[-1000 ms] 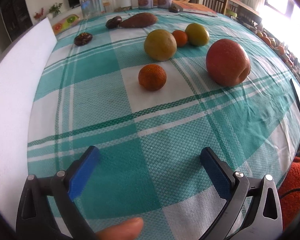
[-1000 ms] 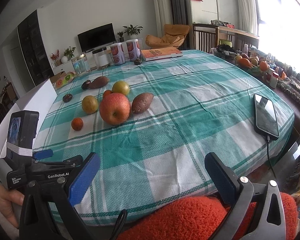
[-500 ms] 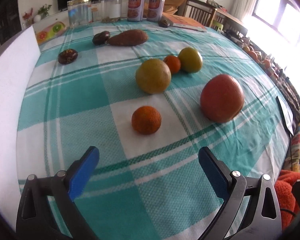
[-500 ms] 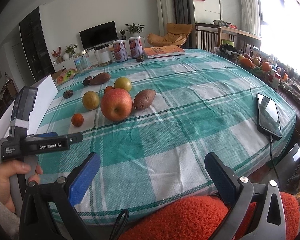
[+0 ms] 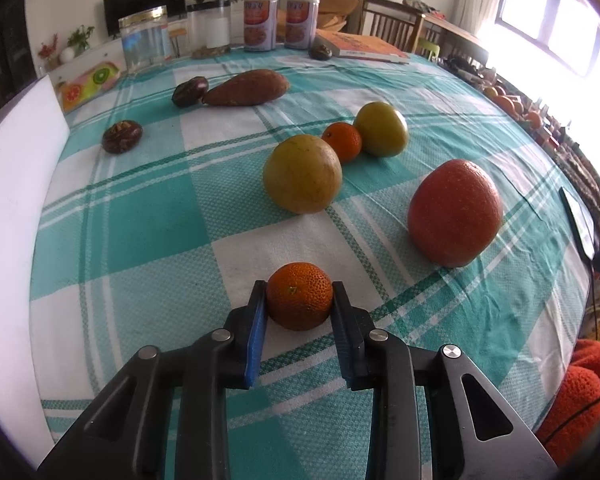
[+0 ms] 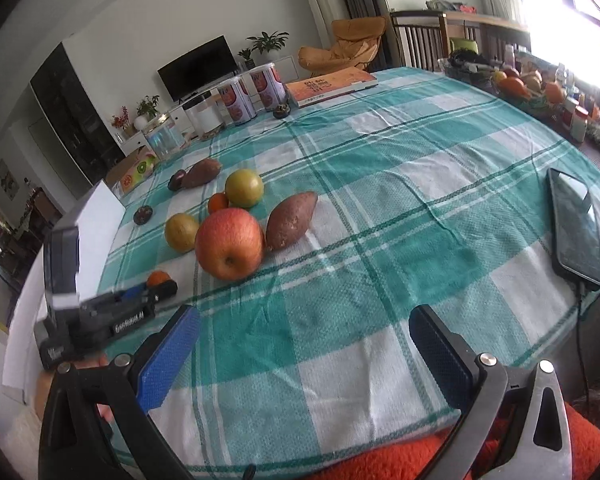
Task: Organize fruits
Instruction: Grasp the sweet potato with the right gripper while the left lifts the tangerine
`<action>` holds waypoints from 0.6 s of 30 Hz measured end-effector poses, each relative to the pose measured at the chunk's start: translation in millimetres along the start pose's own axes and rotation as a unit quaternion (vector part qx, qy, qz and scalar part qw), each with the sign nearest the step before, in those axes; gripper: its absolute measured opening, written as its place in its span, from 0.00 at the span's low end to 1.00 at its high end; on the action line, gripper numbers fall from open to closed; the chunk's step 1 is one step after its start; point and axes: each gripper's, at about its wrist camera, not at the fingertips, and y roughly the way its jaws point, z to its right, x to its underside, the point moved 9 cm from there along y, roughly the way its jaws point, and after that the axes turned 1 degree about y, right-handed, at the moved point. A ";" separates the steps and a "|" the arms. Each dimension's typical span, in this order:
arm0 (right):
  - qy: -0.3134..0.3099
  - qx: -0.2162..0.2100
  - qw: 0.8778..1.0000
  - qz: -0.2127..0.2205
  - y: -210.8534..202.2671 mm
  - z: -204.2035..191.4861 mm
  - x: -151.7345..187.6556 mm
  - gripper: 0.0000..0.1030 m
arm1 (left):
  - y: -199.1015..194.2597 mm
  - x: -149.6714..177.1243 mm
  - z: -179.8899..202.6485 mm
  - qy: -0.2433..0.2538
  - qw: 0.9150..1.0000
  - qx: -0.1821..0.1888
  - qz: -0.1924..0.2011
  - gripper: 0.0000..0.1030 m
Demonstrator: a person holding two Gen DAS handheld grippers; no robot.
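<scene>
The left gripper [image 5: 299, 305] is clamped on a small pebbly-skinned orange mandarin [image 5: 299, 295] resting on the teal-and-white checked tablecloth [image 5: 148, 216]. Ahead of it lie a yellow-green round fruit [image 5: 302, 173] and a big red apple [image 5: 455, 213], unsorted. The right gripper [image 6: 304, 354] is closing on nothing; sorting has barely begun.
</scene>
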 end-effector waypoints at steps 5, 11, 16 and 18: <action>0.071 -0.013 0.992 -0.106 81.3 -1.5 -46.8 0.61 | -19.8 6.8 -0.6 -0.010 1.000 0.014 0.003 0.30; 0.051 0.037 0.983 -0.172 134.6 -10.8 -40.7 0.41 | -49.8 3.6 -3.3 -0.008 1.000 0.022 0.022 0.30; 0.087 0.009 0.985 -0.147 117.5 7.1 -41.5 0.40 | -83.3 0.2 -4.1 -0.019 0.998 0.050 0.042 0.30; 0.112 -0.010 0.986 -0.124 97.8 19.5 -45.3 0.40 | -106.1 -1.1 -5.9 -0.021 0.996 0.062 0.056 0.30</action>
